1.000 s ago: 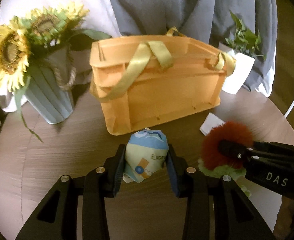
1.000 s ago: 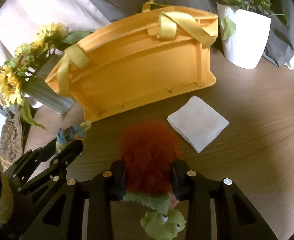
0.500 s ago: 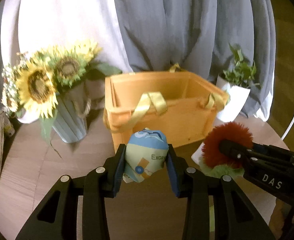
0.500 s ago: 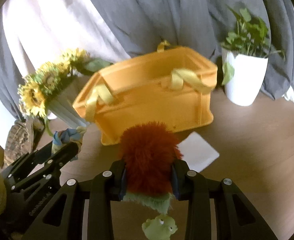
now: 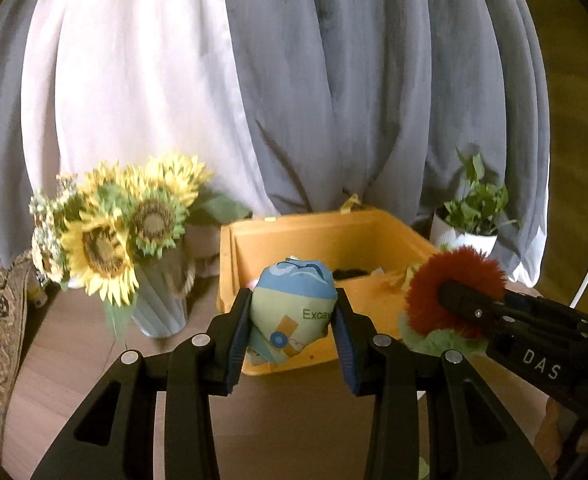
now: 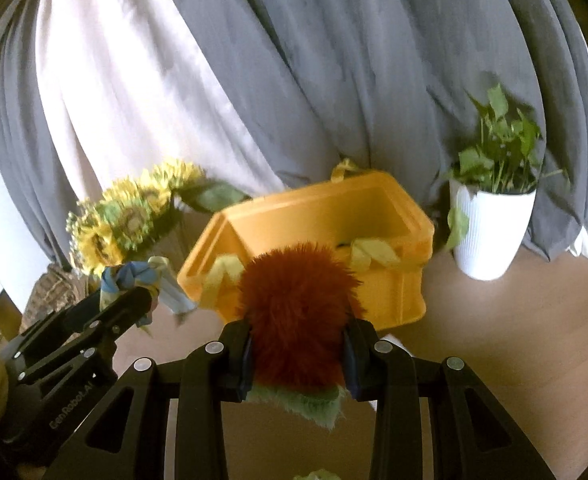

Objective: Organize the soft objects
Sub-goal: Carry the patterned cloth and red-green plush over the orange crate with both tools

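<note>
Left gripper (image 5: pixel 294 320) clamps the printed pouch (image 5: pixel 294 312), hiding the orange bin's (image 5: pixel 357 240) front (contents indistinct); right gripper (image 6: pixel 297 350) grips the red plush (image 6: pixel 297 316), sunflowers (image 5: pixel 106 232) beside.

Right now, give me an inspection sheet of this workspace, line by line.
Surface: round wooden table, a white square partly hidden behind the right gripper.
Job's things: blue printed soft toy; red furry toy; orange bin with yellow straps, open, something dark inside.
Clutter: sunflower vase; potted plant.
Grippers: left gripper shut on the soft toy; right gripper shut on the furry toy, both short of the bin.
Cables: nothing seen.
Surroundings: grey and white curtains.
</note>
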Demonstrator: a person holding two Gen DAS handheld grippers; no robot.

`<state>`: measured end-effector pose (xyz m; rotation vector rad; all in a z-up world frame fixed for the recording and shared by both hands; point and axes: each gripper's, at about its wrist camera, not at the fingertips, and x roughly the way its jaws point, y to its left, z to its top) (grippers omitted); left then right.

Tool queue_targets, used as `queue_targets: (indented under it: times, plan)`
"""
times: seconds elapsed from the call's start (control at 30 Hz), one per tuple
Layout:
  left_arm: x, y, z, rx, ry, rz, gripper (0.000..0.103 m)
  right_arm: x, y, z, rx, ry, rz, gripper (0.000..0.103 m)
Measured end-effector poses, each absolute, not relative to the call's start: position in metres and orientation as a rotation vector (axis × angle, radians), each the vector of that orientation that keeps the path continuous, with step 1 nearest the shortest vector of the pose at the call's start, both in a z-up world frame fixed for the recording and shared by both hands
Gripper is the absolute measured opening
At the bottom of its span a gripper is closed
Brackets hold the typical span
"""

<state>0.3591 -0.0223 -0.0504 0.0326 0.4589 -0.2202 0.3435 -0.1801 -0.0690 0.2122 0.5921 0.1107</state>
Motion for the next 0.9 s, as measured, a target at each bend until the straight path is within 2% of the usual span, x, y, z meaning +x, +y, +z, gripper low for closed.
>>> queue_targets:
  times: [0.53,0.9]
  plan:
    - [0.391,-0.033,-0.012,0.052,0.364,-0.178,0.039,0.372,-0.194,-0.026,0.215,0.435,0.125,0.036]
    - [0.429,-0.041,-0.01,0.059,0.357,-0.178,0.039,0.41,-0.199,-0.018,0.205,0.412,0.134,0.036]
